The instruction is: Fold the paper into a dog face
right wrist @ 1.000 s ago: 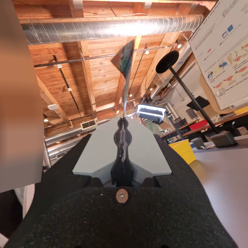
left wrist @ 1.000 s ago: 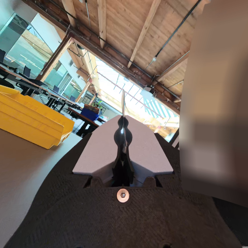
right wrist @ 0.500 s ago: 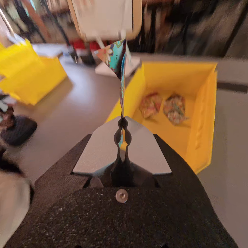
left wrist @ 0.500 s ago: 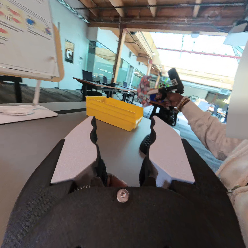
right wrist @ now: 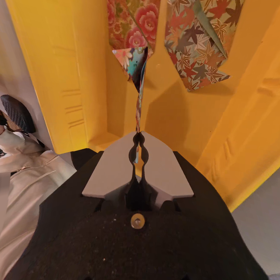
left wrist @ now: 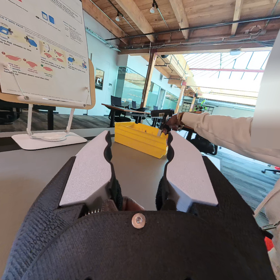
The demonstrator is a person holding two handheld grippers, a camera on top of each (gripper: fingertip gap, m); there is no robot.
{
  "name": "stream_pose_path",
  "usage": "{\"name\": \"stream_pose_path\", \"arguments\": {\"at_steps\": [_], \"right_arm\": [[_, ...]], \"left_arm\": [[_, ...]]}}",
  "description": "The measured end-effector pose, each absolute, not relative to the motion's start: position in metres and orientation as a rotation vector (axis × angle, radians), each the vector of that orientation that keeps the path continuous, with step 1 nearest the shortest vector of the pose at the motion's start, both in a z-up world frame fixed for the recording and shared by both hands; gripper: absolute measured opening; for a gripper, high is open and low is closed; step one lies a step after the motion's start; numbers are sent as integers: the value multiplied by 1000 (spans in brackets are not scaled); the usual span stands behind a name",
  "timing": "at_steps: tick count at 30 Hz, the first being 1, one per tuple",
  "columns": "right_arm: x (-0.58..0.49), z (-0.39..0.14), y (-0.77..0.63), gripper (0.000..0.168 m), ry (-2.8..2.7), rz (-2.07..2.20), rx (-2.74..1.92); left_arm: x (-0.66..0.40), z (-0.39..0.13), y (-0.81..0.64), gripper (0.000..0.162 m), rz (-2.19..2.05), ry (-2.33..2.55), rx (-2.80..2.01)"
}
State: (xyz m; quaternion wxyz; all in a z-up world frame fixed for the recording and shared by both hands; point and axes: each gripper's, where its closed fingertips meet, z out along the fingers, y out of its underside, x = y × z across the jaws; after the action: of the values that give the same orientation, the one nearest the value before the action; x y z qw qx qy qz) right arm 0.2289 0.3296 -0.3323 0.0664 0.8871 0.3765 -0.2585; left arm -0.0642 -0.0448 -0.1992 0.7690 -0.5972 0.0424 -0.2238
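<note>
1. The right claw point(right wrist: 138, 133) grips a folded patterned paper point(right wrist: 137, 71) edge-on, held inside a yellow bin point(right wrist: 166, 113).
2. 2 other folded papers lie on the bin floor beyond it: a pink floral one point(right wrist: 133, 22) and a maple-leaf one point(right wrist: 197, 45).
3. The left claw point(left wrist: 138, 136) hangs open and empty above the grey desk point(left wrist: 30, 174).
4. From that side, the bin point(left wrist: 139, 139) sits on the desk, right of a white instruction stand point(left wrist: 45, 53).

Timber-beam ceiling point(left wrist: 189, 19), skylight point(left wrist: 227, 63), glass partitions point(left wrist: 133, 87), desks point(left wrist: 122, 108), grey floor point(left wrist: 245, 171).
</note>
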Motion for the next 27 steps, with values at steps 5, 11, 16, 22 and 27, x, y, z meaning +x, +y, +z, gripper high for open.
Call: {"name": "stream_pose_path", "arguments": {"at_steps": [5,11,16,22,27], "right_arm": [[230,-349,337,0,1088,-703,2704],[247,-354,346,12,1193,-420,2752],[239,-304,367,46,1632,-148,3006],[164,-162,272,64,2572,-1042,3471],[144,-149,172,133,2415,-2205,3321]], "left_arm": [[-76,-199,-50,70,-488,64,-1282],[-72,-202,-48,70,-462,98,-1309],[-73,-202,-47,70,-370,149,-1365],[-78,-192,-50,68,-455,110,-1334],[-84,-156,-70,76,-477,141,-1144]]}}
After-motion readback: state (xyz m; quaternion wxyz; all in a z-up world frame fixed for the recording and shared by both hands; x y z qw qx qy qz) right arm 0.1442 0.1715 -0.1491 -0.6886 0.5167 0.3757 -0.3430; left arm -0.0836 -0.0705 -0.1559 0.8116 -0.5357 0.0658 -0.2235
